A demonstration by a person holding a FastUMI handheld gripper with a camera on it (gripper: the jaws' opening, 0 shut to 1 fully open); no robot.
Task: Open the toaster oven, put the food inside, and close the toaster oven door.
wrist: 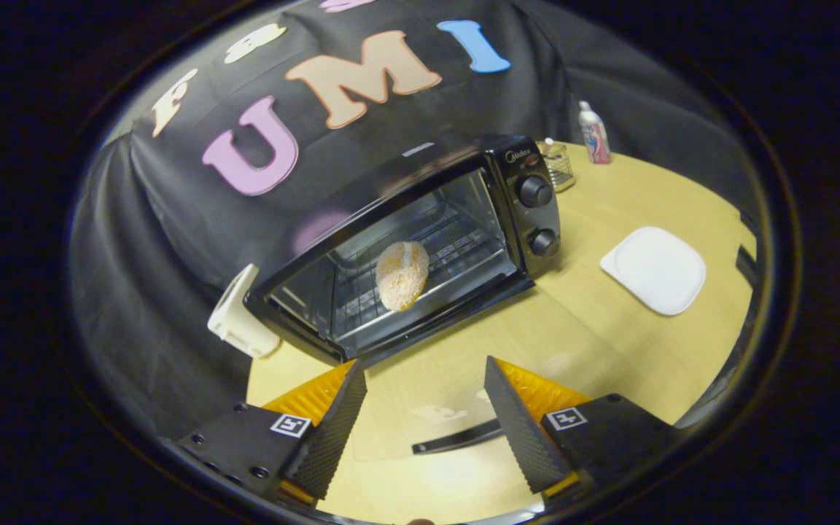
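A black toaster oven (420, 240) stands on the wooden table with its glass door (427, 397) folded down toward me. The door's dark handle (456, 437) lies low between my fingers. A round, crumb-coated piece of food (402, 275) rests on the wire rack inside the oven cavity. My gripper (424, 364) is open, hovering over the lowered door just in front of the oven mouth, with nothing between its fingers. The food is beyond the fingertips, apart from them.
An empty white plate (655, 268) lies on the table to the oven's right. A small wire basket (557, 164) and a bottle (594, 133) stand behind the oven's knobs (534, 191). A cream-coloured object (239, 321) leans by the oven's left corner.
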